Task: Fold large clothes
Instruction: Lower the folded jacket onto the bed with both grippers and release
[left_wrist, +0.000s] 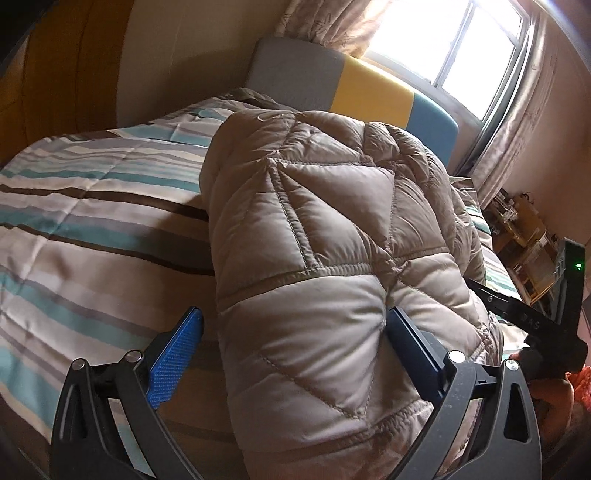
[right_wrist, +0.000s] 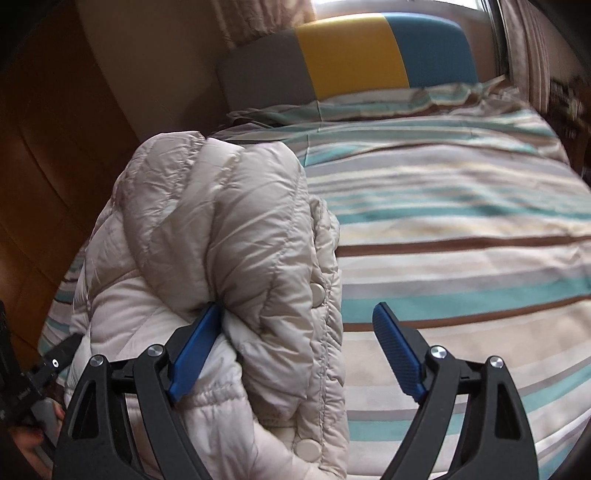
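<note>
**Puffy coat bundled on the bed, both tongs released**

The beige quilted puffer coat (left_wrist: 325, 236) lies folded in a thick bundle near the striped bed's (left_wrist: 92, 206) foot edge. It looks light, soft, springy and slippery; hems or stitched seams probably offer the firmest hold. The left tongs (left_wrist: 295, 325) straddle it with jaws spread, unclamped. The right tongs (right_wrist: 299, 325) gape too, one pad brushing the fabric.

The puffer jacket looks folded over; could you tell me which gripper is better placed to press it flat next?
Probably left: the left gripper straddles the puffer jacket; the right gripper mostly spans striped bedding.
</note>
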